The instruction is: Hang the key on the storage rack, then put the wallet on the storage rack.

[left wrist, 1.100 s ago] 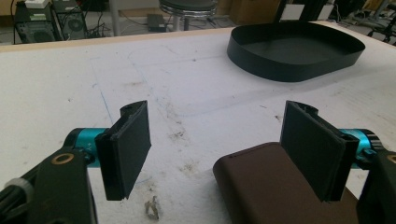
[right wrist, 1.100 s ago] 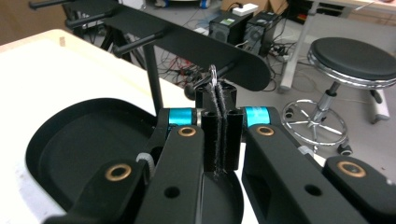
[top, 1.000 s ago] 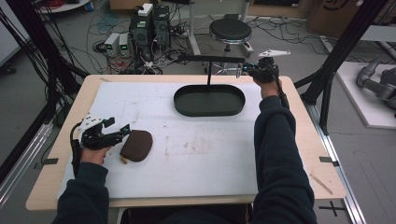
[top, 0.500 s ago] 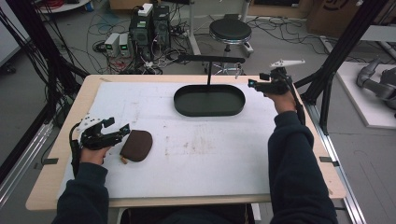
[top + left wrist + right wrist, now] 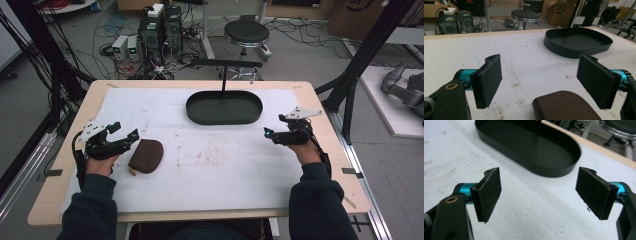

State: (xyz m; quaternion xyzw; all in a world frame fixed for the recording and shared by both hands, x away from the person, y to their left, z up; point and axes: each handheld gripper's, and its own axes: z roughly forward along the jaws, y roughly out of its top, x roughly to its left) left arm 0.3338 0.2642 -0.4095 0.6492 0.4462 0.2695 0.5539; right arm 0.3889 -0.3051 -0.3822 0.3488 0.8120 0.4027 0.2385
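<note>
A brown pouch [image 5: 147, 155] lies on the white mat at the left, and its near end [image 5: 564, 106] shows low between the left jaws. My left gripper [image 5: 125, 137] is open just left of the pouch, apart from it, with nothing held. A black oval tray [image 5: 224, 120] sits empty at the back centre of the mat; the left gripper view has the tray [image 5: 564, 51] at upper right. My right gripper [image 5: 274, 133] is open over the mat at the right, a little nearer than the tray's right end [image 5: 549, 171]. Nothing lies between its pads [image 5: 489, 192].
A black T-shaped stand [image 5: 223, 67] rises behind the tray. The white mat [image 5: 220, 170] covers most of the wooden table [image 5: 340, 165]. Computers, cables and a stool [image 5: 246, 32] stand on the floor beyond the far edge. Black frame posts flank the table.
My right gripper has come back from the far right corner beside the tray toward the near right of the mat. The left gripper and pouch have stayed put.
</note>
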